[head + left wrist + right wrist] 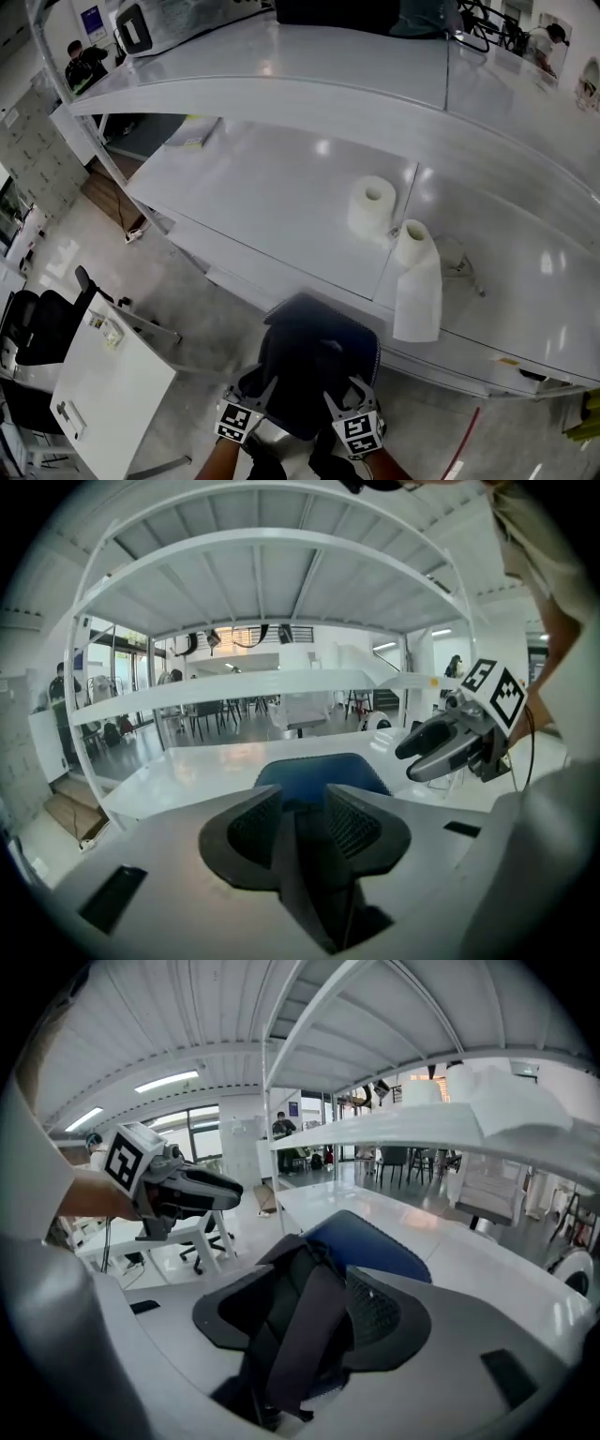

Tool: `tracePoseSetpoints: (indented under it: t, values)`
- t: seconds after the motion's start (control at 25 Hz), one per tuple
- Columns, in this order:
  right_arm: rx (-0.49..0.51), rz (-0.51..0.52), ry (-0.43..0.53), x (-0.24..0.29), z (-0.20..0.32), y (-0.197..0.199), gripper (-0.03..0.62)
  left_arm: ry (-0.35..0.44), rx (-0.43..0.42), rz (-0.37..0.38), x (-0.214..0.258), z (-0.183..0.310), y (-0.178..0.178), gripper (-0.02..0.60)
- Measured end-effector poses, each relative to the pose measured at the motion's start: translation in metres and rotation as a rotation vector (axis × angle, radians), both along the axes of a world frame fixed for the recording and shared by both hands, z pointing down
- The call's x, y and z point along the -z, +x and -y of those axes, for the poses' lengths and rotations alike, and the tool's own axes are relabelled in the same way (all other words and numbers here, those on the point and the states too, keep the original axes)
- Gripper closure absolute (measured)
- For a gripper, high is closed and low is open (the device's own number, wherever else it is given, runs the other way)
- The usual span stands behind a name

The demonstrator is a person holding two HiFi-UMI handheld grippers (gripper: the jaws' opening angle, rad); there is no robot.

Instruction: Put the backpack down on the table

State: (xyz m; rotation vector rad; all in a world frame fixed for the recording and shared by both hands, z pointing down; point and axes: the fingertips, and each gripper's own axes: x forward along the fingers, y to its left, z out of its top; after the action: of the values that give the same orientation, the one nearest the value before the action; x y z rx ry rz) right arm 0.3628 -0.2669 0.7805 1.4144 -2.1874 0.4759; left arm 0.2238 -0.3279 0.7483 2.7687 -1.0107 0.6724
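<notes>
A dark blue backpack (319, 361) rests at the front edge of the white table (281, 187); its blue panel (319, 772) lies on the tabletop ahead of my jaws. My left gripper (265, 392) holds its jaws a little apart, and a dark strap (302, 855) runs through the gap without being pinched. My right gripper (341, 394) stands wide, with a broad dark strap (309, 1326) draped loosely between its pads (375, 1312). Both grippers sit side by side at the near side of the pack. In the right gripper view the blue panel (375, 1241) shows just beyond the jaws.
Two paper towel rolls (372, 206) (417, 272) stand on the table behind the backpack, one with a sheet hanging over the edge. A white shelf (281, 56) spans above. A white cabinet (112, 375) and an office chair (42, 323) stand on the floor at the left.
</notes>
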Motion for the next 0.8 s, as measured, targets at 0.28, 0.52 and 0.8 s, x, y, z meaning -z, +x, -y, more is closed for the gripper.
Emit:
tracePoseSetpoints:
  t: [0.28,0.52,0.8]
  values:
    - [-0.064,-0.013,-0.069,-0.076,0.009,0.001,0.368,-0.085,0.036,0.037,-0.095,0.018,-0.01,0.35]
    - [-0.141,-0.007,-0.129,-0.138,0.011,0.004,0.342,-0.12,0.099,0.062,-0.171,0.034,-0.024,0.277]
    - [-0.227,-0.024,-0.159,-0.181,0.014,0.003,0.341,-0.244,0.095,0.023,-0.23,0.032,-0.018,0.267]
